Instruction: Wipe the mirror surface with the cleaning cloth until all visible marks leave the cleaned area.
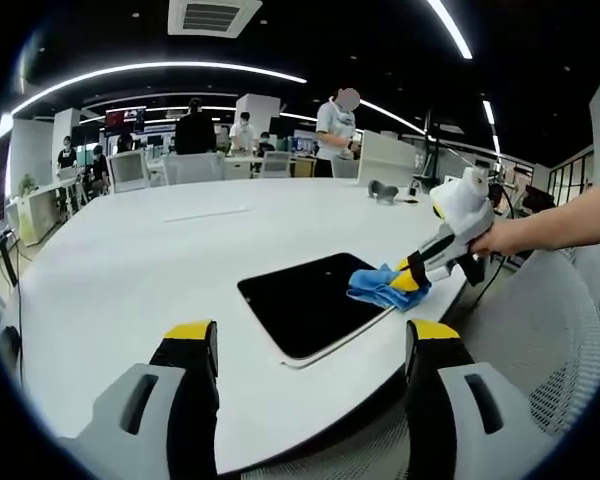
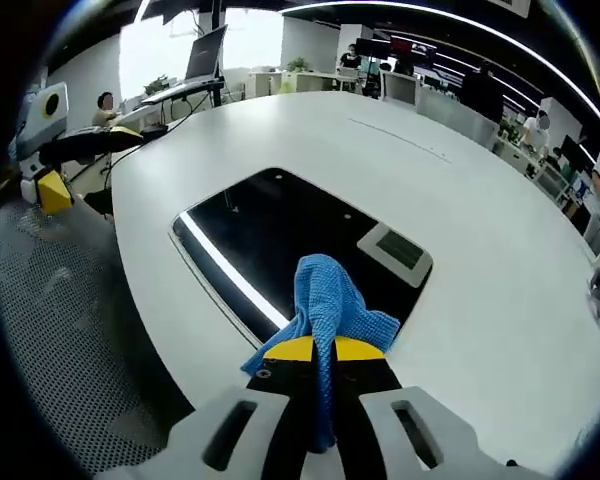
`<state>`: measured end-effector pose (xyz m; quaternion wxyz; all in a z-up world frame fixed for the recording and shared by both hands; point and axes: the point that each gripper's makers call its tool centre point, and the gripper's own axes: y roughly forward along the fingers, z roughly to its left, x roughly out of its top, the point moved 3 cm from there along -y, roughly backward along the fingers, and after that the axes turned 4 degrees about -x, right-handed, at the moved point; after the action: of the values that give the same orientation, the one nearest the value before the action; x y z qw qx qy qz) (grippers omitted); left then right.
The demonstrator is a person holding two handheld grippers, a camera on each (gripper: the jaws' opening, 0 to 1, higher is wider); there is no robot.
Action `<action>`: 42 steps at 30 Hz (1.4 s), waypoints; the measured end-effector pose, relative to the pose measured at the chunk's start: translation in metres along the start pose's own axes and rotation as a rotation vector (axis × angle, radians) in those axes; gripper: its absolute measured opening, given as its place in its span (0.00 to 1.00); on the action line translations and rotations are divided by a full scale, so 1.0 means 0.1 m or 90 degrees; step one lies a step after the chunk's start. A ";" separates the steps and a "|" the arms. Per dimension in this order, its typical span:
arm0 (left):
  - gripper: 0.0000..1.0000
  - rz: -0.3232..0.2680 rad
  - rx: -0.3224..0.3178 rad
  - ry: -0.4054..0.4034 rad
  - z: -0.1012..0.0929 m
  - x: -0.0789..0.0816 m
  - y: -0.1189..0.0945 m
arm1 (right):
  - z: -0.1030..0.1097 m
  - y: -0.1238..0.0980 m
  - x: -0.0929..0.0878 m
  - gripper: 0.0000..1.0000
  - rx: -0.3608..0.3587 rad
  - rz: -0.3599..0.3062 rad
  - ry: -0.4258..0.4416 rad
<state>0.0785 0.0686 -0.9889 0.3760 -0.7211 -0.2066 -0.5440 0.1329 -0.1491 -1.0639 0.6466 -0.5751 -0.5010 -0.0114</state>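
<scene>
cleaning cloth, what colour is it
The cleaning cloth is blue, clearest in the right gripper view, pinched in the right tool.

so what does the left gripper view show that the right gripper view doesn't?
Left gripper view alone: the left gripper open over the table edge, and the person's hand holding the right gripper. Right gripper view alone: ceiling-light reflections in the mirror. Both: the white table, the mirror and the blue cloth clamped in the right gripper.
</scene>
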 end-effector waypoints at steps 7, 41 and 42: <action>0.74 0.000 0.000 0.000 0.00 0.00 0.00 | 0.17 0.08 0.14 0.00 0.026 -0.010 -0.025; 0.74 0.000 0.002 0.000 0.00 0.00 0.00 | 1.06 0.42 0.71 0.00 0.130 -0.034 -0.073; 0.74 -0.001 0.002 0.000 0.00 0.00 0.00 | 1.08 0.42 0.73 0.00 0.133 -0.032 -0.075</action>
<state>0.0788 0.0686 -0.9887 0.3767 -0.7206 -0.2078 -0.5438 0.1255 -0.0124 -1.0646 0.6722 -0.4913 -0.5508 0.0584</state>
